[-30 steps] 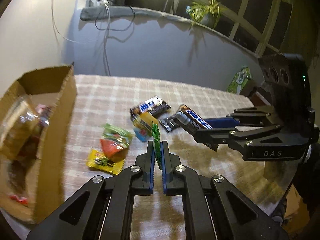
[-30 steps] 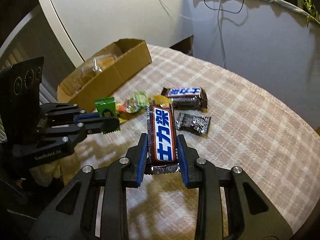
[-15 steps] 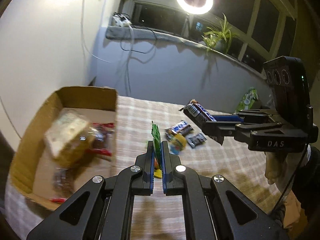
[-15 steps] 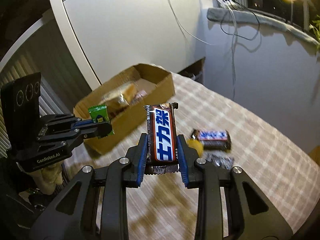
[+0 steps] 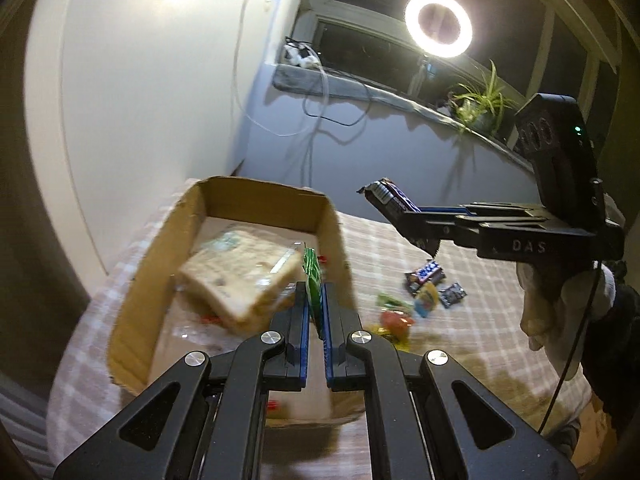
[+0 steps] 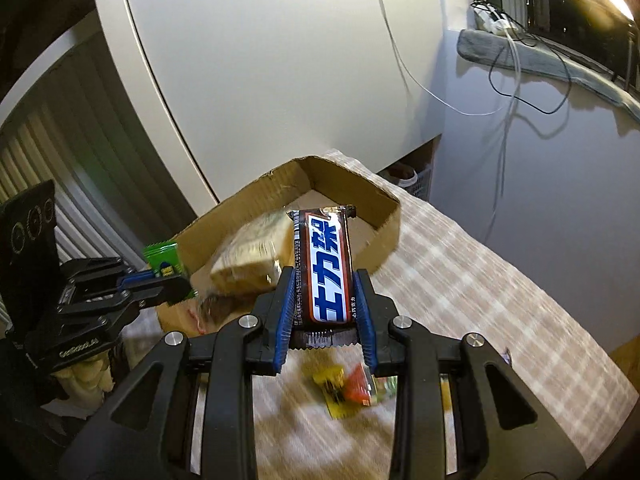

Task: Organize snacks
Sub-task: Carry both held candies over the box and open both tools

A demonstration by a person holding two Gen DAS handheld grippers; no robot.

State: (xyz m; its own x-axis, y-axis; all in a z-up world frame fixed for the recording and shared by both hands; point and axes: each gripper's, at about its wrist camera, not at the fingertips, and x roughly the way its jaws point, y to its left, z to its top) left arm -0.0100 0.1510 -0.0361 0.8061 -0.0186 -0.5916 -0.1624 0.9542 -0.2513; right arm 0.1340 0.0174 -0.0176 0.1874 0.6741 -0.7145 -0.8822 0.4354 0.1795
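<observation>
My left gripper (image 5: pixel 315 300) is shut on a thin green packet (image 5: pixel 312 280), held on edge above the near right wall of the open cardboard box (image 5: pixel 260 196). In the right wrist view the same packet (image 6: pixel 162 258) shows in that gripper (image 6: pixel 176 280), beside the box (image 6: pixel 384 216). My right gripper (image 6: pixel 324 280) is shut on a brown chocolate bar (image 6: pixel 326 268) with blue and white lettering, raised in the air short of the box. The left wrist view shows this bar (image 5: pixel 390 196) and gripper (image 5: pixel 408 216) above the table. A wrapped sandwich (image 5: pixel 240 272) lies in the box.
Several loose snacks lie on the checked tablecloth (image 5: pixel 460 344): a dark bar (image 5: pixel 425 277), a small silver packet (image 5: pixel 452 295), and yellow, red and green wrappers (image 5: pixel 394 320). A white wall (image 6: pixel 280 60) stands behind the box. A gloved hand (image 5: pixel 560 312) holds the right gripper.
Both grippers have swung left from the snack pile toward the box and risen, each keeping its snack. The box now fills the centre of both views.
</observation>
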